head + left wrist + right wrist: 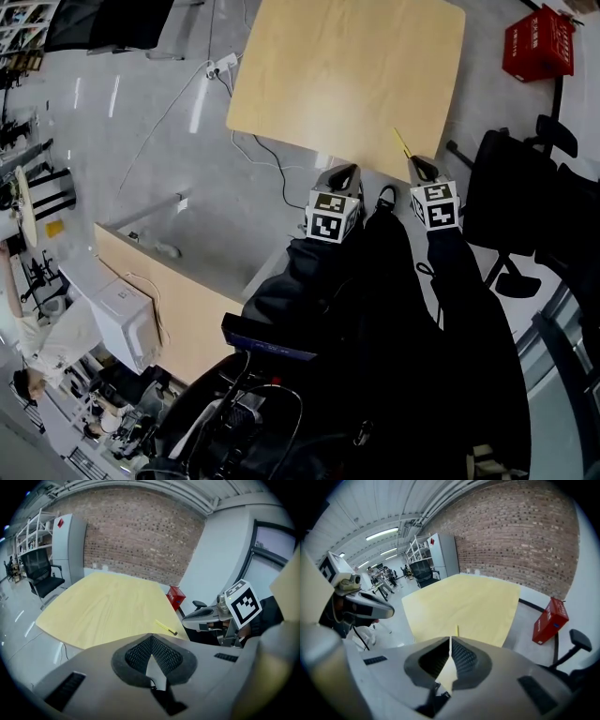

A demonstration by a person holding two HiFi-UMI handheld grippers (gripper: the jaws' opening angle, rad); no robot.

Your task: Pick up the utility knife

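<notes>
The utility knife (402, 142) is a thin yellow stick lying on the light wooden table (347, 75), close to its near edge on the right. My right gripper (418, 161) hovers just short of that edge, right behind the knife, with its jaws shut and empty. My left gripper (349, 169) hangs further left at the same edge, also shut on nothing. In the left gripper view the knife (166, 627) lies ahead and to the right of the closed tips. In the right gripper view only the knife's (456, 630) yellow end shows, just past the closed jaws.
A red box (537, 44) stands on the floor right of the table. A black office chair (525, 187) is close to my right arm. A white cable (267, 159) trails on the floor at the left. A second desk (178, 309) sits lower left.
</notes>
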